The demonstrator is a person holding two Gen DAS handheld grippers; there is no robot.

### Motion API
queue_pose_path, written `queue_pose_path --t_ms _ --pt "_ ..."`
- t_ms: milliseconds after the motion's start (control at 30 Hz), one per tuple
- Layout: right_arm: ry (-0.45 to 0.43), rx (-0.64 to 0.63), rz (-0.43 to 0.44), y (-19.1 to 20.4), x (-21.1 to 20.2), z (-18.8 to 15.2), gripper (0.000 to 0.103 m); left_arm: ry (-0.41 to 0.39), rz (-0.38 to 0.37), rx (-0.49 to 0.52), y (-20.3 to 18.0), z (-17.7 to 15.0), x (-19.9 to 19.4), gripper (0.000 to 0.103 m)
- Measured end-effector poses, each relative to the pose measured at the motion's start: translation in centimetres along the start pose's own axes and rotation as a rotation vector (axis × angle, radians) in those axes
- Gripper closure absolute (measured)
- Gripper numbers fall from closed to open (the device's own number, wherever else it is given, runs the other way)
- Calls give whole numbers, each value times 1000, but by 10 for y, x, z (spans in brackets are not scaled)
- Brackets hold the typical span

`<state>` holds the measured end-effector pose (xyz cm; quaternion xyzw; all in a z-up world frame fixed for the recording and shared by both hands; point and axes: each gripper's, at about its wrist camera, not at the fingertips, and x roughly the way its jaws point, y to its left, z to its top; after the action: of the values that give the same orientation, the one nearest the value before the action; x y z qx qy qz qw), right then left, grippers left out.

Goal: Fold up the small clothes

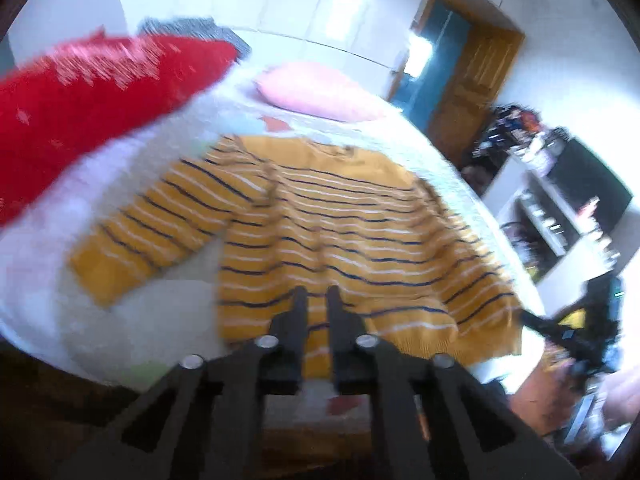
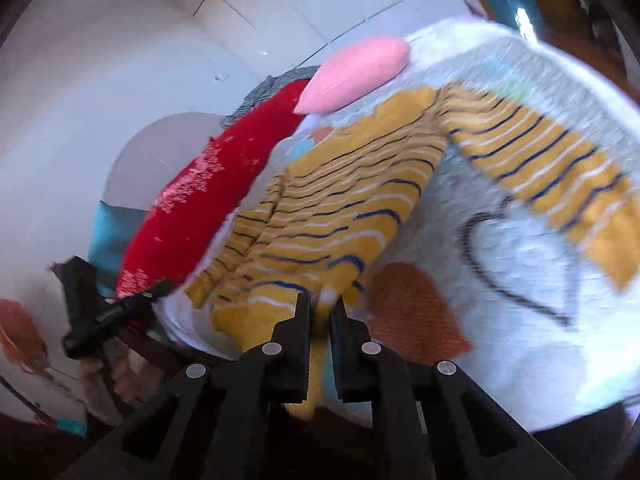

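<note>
Mustard striped sweater (image 1: 328, 216) on the bed (image 1: 168, 320); right tongs (image 2: 320, 304) pinch its hem, left tongs (image 1: 317, 294) apparently too.

You have three knitted garments and one pillow ahead.
One mustard-yellow striped knit sweater (image 1: 320, 220), one red knit garment (image 1: 92, 108), one grey knit garment (image 1: 192, 26), one pink pillow (image 1: 316, 90).

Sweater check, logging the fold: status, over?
Right tool shut on sweater hem. Left tool nearly shut, over hem, grip unclear. Red garment alongside.
</note>
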<state>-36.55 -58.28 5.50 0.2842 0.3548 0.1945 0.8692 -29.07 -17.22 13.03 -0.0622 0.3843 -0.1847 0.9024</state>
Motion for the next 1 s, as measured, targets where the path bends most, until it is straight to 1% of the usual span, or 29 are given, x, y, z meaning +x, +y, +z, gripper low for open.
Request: queue_pose_path --t_ms 33,67,100,133,167,233,300,367,433,500,567,633,733,800,867,933,1000 --pt "13 -15 -36 -3 -6 -5 93 0 33 6 2 -4 -1 61" --pt "24 -38 -114 -5 -8 -11 93 -1 48 0 7 -9 0 44" --pt "29 -60 -191 -7 -9 -15 92 2 45 -13 11 -14 4 40" --pt "41 -78 -269 -11 -7 -21 91 25 43 -34 16 -18 10 39" --pt "47 -73 -291 -17 -6 -21 90 47 47 -49 19 -19 15 39" --pt "45 -31 -291 -26 -4 -21 84 75 55 -76 23 -21 25 38" --pt "26 -8 -294 -32 -4 -17 64 84 54 -83 19 -25 34 32" --pt "9 -15 -335 -34 -3 -12 57 79 45 -81 14 -29 39 25" --pt "18 -9 -336 -37 2 -12 55 86 33 -80 9 -32 44 24" --pt "30 9 -312 -39 5 -14 54 112 13 -77 7 -38 51 24" --pt "37 20 -289 -39 16 -16 52 133 15 -76 5 -41 57 24" --pt "47 25 -267 -34 28 -17 48 138 15 -90 7 -44 58 24" --pt "59 -1 -237 -23 42 -19 47 142 14 -93 8 -48 59 23" --pt "62 -29 -233 -14 49 -21 40 148 25 -87 7 -53 61 23" --pt "65 -74 -257 -4 51 -24 40 157 18 -92 8 -57 60 23" --pt "5 -96 -309 -4 37 -23 40 150 11 -92 9 -58 56 23" --pt "-61 -23 -369 -25 14 -18 39 147 12 -95 11 -59 55 22"
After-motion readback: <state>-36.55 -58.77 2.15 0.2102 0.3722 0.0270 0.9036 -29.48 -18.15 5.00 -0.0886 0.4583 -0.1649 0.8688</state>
